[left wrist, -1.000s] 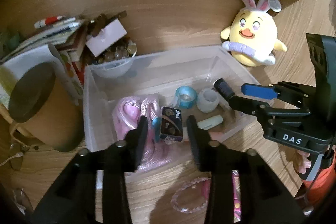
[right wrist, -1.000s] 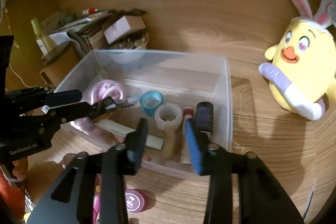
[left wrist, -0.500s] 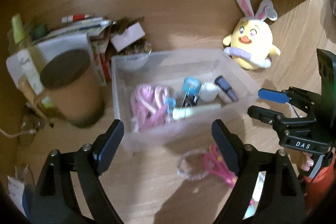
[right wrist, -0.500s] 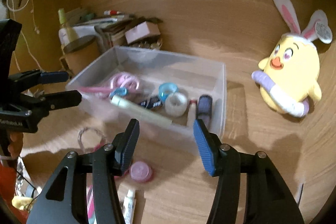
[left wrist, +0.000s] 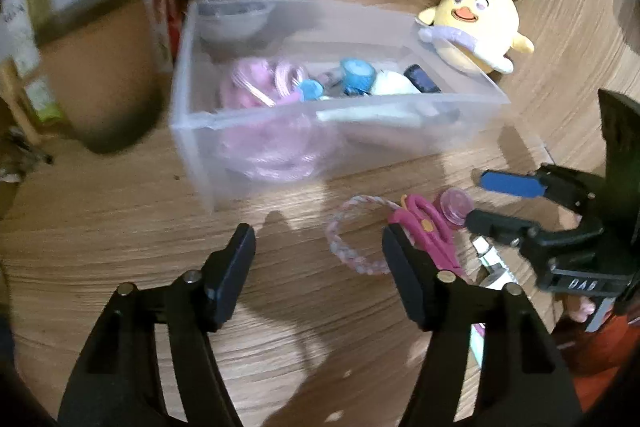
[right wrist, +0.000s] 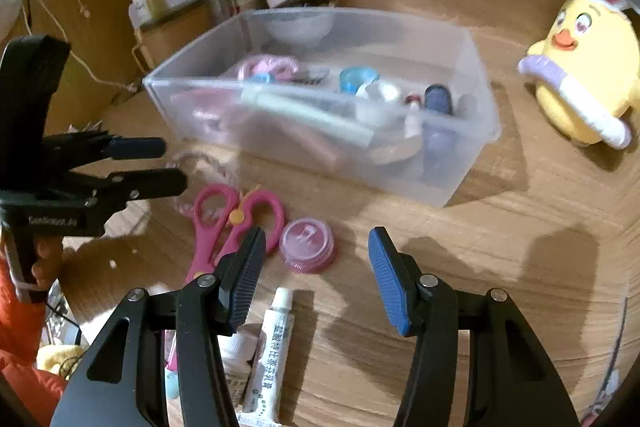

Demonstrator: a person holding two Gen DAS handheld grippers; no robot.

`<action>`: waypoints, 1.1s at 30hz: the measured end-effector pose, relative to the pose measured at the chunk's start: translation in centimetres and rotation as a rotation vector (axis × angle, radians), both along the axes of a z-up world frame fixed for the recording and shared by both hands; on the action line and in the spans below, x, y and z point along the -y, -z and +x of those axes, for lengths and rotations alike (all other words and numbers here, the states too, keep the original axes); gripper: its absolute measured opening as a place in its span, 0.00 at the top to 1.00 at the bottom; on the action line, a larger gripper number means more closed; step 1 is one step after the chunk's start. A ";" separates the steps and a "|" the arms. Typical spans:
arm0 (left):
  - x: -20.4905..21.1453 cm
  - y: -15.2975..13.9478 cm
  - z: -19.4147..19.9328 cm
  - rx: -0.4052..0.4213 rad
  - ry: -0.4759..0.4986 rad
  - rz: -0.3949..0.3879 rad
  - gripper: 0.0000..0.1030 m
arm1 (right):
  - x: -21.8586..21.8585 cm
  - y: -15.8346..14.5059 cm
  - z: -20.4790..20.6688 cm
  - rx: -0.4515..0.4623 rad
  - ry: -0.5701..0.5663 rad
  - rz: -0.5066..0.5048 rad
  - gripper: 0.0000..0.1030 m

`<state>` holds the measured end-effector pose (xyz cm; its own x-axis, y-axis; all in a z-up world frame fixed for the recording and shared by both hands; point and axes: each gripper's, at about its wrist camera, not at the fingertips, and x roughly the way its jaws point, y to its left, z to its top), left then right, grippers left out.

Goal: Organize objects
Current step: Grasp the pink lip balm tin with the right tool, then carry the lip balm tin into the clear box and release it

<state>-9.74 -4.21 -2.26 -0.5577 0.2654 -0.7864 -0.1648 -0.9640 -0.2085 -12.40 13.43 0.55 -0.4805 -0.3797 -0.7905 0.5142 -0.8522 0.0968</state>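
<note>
Pink-handled scissors (right wrist: 234,223), a round pink lidded jar (right wrist: 307,245) and a white squeeze tube (right wrist: 270,347) lie before the clear plastic bin (right wrist: 448,183). Left gripper (left wrist: 318,265), just narrowing, and right gripper (right wrist: 316,269) both gape empty, now withdrawn from the bin.

Beside the clear bin (right wrist: 460,163) you have one pink scissors (right wrist: 236,215), one pink jar (right wrist: 307,245), one braided bracelet (left wrist: 348,239), one white tube (right wrist: 270,351) and one plush chick (right wrist: 584,67).
</note>
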 end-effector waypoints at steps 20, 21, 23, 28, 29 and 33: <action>0.0 -2.7 0.7 -0.094 -0.011 0.016 0.95 | 0.5 0.7 -0.4 -0.010 0.007 -0.007 0.70; 0.1 -3.0 0.7 -0.104 -0.011 0.016 0.95 | 0.4 0.5 -0.3 -0.015 0.010 -0.011 0.70; 0.3 -4.0 0.9 -0.131 -0.016 0.014 0.95 | 0.2 0.0 -0.3 -0.029 0.017 -0.022 0.70; 0.4 -6.5 1.3 -0.199 -0.025 0.013 0.95 | -0.2 -1.8 0.0 -0.074 0.026 -0.046 0.70; 0.4 -6.9 1.3 -0.209 -0.024 0.015 0.95 | -0.3 -2.2 0.1 -0.086 0.030 -0.054 0.70; 0.3 -8.4 1.3 -0.246 -0.025 0.028 0.95 | -0.8 -4.0 0.2 -0.124 0.040 -0.085 0.70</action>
